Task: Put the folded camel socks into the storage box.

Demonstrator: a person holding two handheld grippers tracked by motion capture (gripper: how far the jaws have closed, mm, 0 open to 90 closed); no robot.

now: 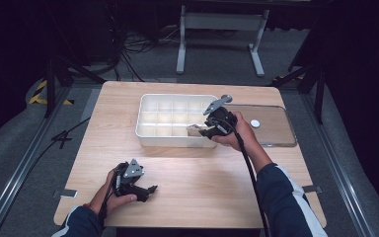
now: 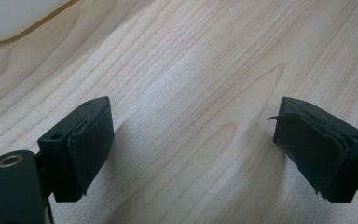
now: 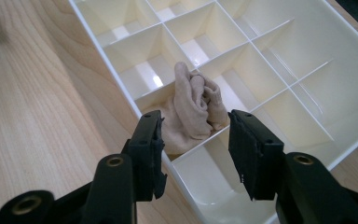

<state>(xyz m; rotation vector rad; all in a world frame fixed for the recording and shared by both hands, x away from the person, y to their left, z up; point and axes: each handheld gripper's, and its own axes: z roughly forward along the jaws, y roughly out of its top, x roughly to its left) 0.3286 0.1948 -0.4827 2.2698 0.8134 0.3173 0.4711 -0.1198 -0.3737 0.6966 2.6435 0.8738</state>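
The wooden table (image 1: pixel 192 168) carries a white divided tray (image 1: pixel 150 129) toward its far edge, and a clear lid (image 1: pixel 276 129) lies flat just beside the tray, toward the table's right edge, with a small white disc (image 1: pixel 255 123) on it. The tray's compartments look bare but for one in the row along its near wall, toward its right end, where a rolled beige cloth (image 3: pixel 193 105) sits bunched, its folds rising above the thin dividers.

The right claw (image 3: pixel 195 156) hovers at that near wall, directly over the cloth's near side. Its jaws stand apart with the cloth just beyond and below them, pads not pressing it, so the cloth seems released into its compartment. The roll's long axis runs roughly away from this claw, across the row. The near wall and the divider (image 3: pixel 191 140) under the jaws would catch a low pull-back; lifting clear looks safer.

The left claw (image 1: pixel 148 190) rests near the table's near-left corner, well apart from the tray, spread wide over bare wood.
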